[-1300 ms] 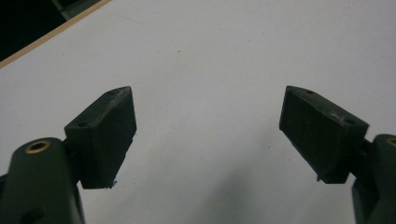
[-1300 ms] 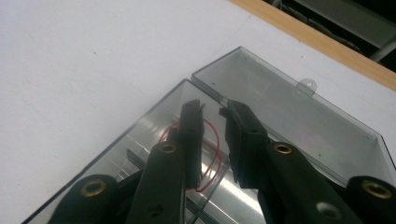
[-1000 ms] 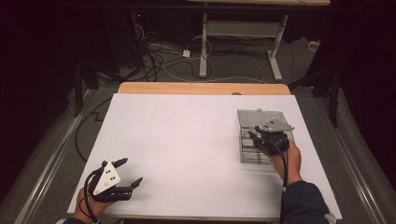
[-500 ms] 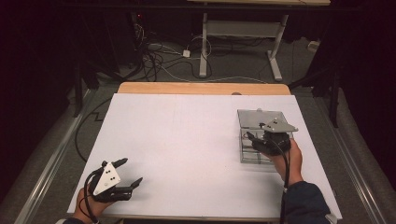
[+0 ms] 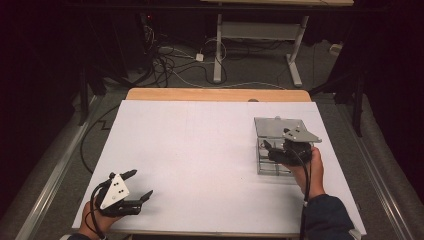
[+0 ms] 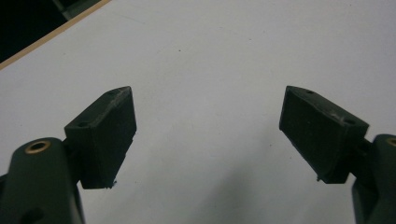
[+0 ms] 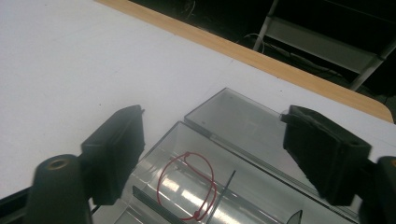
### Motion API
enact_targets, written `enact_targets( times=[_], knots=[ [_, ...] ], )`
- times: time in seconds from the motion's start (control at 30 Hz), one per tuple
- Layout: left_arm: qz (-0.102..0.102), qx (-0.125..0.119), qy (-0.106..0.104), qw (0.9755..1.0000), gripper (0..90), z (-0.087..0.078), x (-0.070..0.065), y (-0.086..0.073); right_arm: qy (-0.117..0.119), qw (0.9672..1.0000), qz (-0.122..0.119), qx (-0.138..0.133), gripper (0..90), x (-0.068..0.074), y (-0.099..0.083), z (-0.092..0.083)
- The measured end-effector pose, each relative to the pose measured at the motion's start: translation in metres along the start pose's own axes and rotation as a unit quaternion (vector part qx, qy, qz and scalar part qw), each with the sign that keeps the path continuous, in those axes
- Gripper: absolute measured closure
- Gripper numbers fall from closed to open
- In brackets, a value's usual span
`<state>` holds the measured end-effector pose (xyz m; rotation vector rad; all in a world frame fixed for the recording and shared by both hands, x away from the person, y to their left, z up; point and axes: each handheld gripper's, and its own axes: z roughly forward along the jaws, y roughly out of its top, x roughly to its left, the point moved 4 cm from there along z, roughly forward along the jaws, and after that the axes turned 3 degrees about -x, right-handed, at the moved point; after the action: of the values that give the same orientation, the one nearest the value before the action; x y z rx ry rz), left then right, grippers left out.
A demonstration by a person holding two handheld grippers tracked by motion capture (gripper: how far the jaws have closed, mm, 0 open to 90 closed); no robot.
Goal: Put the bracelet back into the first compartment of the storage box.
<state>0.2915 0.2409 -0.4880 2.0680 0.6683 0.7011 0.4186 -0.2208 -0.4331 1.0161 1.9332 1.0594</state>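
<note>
**Right gripper open over the clear box, red loop lying inside**

On the right half of the white tabletop (image 5: pixel 200 150) stands a clear plastic box (image 5: pixel 272 150), its lid (image 7: pixel 243 121) folded back flat on the far side. The right gripper (image 5: pixel 274 150) hovers over the box's open compartments. Its jaws have just been opening and now stand wide apart with nothing between them. In the right gripper view, a thin red string loop (image 7: pixel 187 184) lies on the floor of the compartment just below the jaws, touching neither pad, with a thin divider wall beside it.

The left gripper (image 5: pixel 137 186) sits well apart, near the tabletop's front left corner, held low over the bare surface. Its jaws are spread wide too, and the left gripper view has only white tabletop between the pads.
</note>
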Motion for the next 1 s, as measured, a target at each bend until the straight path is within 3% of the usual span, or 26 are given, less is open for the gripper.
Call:
enact_targets(
  times=[1.0],
  knots=[
    [0.004, 0.003, -0.003, 1.0, 17.6, 0.001, -0.002, 0.0, 0.031, 0.9983, -0.021, -0.045, 16.0, 0.022, 0.014, -0.017]
  ],
)
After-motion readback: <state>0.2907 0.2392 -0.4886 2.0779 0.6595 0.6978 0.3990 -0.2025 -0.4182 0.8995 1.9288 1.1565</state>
